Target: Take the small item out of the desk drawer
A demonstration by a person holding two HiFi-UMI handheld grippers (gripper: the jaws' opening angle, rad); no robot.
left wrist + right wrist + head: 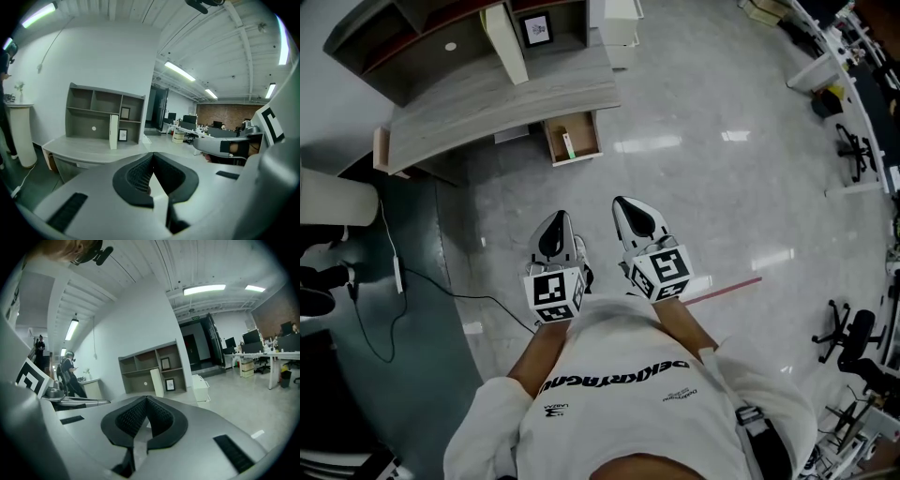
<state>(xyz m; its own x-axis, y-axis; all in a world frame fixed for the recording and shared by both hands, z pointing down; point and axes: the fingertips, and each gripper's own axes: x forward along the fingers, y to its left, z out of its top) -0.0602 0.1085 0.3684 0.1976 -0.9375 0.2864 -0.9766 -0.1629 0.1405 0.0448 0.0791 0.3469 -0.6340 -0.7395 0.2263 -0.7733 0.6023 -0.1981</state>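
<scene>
Although the drawer (pixel 584 133) under the worktop (pixel 506 98) stands open, the small item (pixel 568 145) lies inside it, not yet taken. The left tongs (pixel 559 217) and right tongs (pixel 624 204) are both clenched on nothing, held over the floor well apart from the drawer. What remains, I judge, is the whole grasp: approach, spread one pair, grip the item and lift it out.
</scene>
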